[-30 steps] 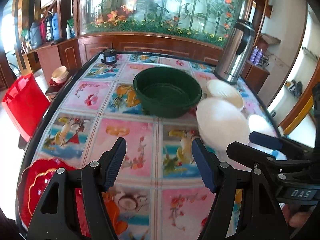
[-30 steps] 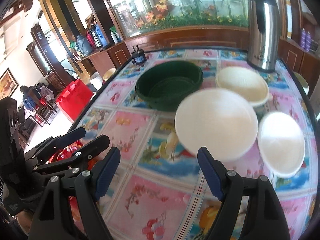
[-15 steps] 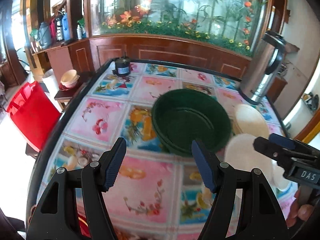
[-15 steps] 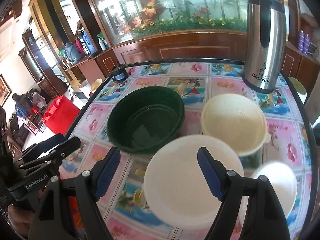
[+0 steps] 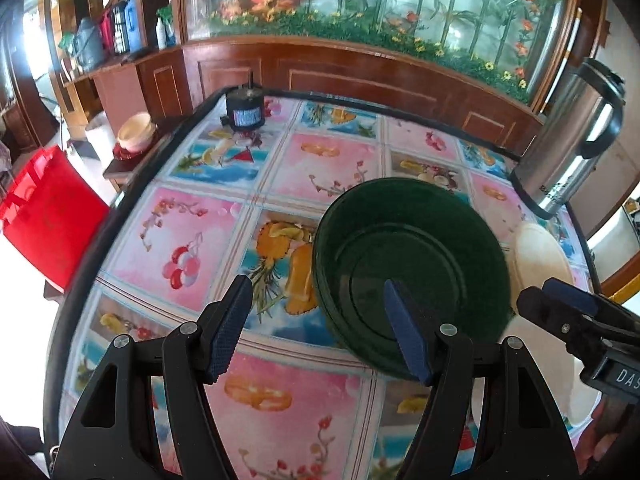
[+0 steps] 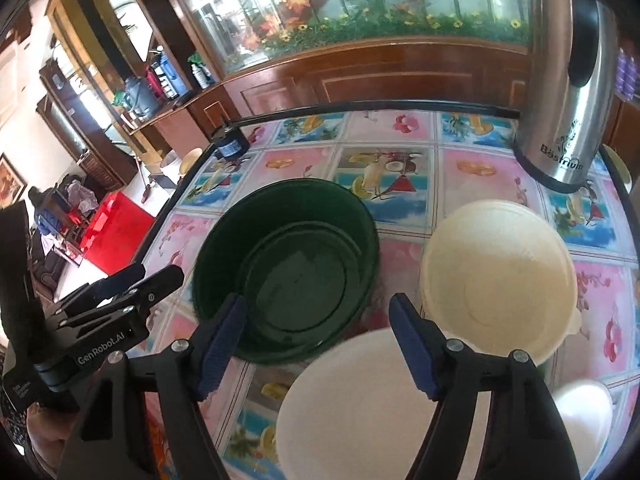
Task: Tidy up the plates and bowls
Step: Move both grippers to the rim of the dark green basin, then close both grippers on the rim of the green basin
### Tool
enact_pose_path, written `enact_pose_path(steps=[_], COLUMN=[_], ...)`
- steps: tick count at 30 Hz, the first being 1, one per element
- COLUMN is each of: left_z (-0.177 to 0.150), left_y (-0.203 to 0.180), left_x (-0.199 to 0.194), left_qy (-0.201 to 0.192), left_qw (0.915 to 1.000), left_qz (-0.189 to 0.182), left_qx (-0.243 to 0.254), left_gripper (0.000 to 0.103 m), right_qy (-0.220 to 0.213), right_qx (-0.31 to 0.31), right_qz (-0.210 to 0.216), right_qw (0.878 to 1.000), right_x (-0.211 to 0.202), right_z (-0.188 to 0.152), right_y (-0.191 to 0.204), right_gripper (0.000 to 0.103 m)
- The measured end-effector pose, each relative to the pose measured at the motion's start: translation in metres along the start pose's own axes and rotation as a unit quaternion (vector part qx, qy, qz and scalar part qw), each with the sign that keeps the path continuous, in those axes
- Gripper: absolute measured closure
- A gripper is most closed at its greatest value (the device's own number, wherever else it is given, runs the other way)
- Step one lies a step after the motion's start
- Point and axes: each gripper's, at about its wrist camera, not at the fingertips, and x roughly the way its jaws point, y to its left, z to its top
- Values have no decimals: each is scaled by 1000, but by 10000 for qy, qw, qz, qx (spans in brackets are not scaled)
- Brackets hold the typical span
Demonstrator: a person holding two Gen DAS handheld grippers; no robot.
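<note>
both tools had advanced across the surface [image 5: 192, 240]; the left tool [image 5: 318, 326] and right tool [image 6: 318, 346], each spread wide and empty, now framed the green bowl [image 6: 288, 276], white plate [image 6: 360, 408] just beneath the right, likely about to grasp

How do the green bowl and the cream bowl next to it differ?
Colour: the green bowl is dark green, the cream bowl pale cream. Position: the green bowl sits left of the cream bowl in the right wrist view, nearer the left gripper. Both stand upright, empty, on the table.
</note>
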Motion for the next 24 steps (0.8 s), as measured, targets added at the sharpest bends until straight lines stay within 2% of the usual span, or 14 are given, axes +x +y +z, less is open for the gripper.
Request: enact_pose_path(steps=[2, 4, 9, 13, 21, 24], left_z=[3, 7, 12, 14, 12, 12], left_y=[0, 0, -1, -7, -9, -8], left_x=[10, 15, 23, 33, 56, 58], left_qy=[108, 120, 156, 216, 502, 466], left_qw=[9999, 9999, 9997, 9997, 9987, 9988], left_qz=[-40, -2, -140, -88, 23, 30], left_qx=[-15, -13, -81, 26, 83, 147], left_gripper=[34, 34, 34, 34, 34, 35], right_qy=[91, 132, 149, 231, 372, 386], right_qx=[44, 42, 160, 249, 368, 328], right_qz=[86, 62, 56, 19, 247, 248], right_qw=[9999, 9999, 9997, 9994, 9983, 9984], right_x=[7, 12, 16, 25, 41, 43], right_z=[3, 4, 7, 11, 12, 11], right_y=[-3, -3, -10, -16, -25, -26], right_gripper=[39, 41, 41, 40, 41, 54])
